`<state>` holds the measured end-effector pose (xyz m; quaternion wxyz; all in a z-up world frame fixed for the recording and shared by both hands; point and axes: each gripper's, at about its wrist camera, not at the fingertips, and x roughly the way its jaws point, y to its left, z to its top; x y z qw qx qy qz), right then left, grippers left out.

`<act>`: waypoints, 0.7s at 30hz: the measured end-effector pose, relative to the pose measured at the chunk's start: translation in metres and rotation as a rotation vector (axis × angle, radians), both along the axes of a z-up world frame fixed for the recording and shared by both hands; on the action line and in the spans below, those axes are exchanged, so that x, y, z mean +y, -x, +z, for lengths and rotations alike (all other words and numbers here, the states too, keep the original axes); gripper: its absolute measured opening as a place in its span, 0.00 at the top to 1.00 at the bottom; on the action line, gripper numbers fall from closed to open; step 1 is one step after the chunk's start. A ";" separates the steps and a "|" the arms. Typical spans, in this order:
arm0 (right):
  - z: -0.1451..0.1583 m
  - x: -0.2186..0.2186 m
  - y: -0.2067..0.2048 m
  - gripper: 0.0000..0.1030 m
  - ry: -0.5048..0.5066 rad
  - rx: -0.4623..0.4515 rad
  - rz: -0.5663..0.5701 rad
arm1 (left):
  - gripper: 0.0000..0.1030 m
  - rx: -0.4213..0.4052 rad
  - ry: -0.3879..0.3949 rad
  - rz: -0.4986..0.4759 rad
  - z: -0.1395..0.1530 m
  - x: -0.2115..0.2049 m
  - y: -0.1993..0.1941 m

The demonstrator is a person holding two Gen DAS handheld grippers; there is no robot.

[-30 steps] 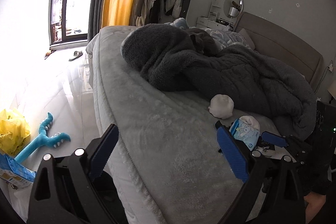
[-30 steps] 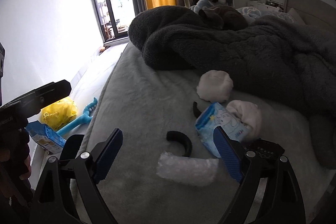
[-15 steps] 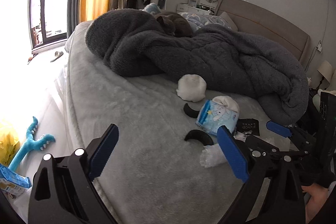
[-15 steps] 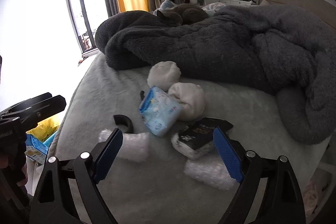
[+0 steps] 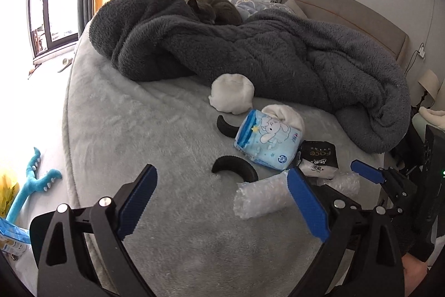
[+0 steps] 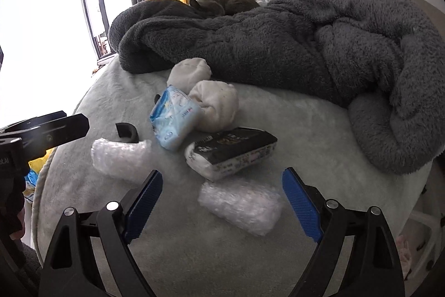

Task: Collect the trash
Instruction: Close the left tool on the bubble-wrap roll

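Both cameras have swung further over the bed (image 6: 278, 263) since a moment ago, and the litter that sat at the far right of the left view now lies ahead of both claws. The right claw (image 6: 222, 202) hangs wide open and empty, with a bubble-wrap roll (image 6: 239, 203) on the bed between its blue fingers (image 6: 143, 199). The left claw (image 5: 222, 202) is likewise spread wide, gripping nothing; a second bubble-wrap roll (image 5: 261, 199) lies just beside its right finger. Near the bed's foot edge sit a blue tissue pack (image 5: 267, 141), a black-and-white tissue pack (image 6: 230, 152), two white fabric bundles (image 6: 189, 71) and black curved pieces (image 5: 236, 167). A grey blanket (image 5: 250, 46) with a cat (image 5: 214, 7) covers the rest.
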<state>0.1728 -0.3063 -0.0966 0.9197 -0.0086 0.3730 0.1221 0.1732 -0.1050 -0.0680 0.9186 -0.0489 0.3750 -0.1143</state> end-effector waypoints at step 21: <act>-0.028 -0.019 -0.003 0.30 -0.020 0.051 0.046 | 0.07 0.066 -0.059 -0.037 -0.029 -0.053 -0.009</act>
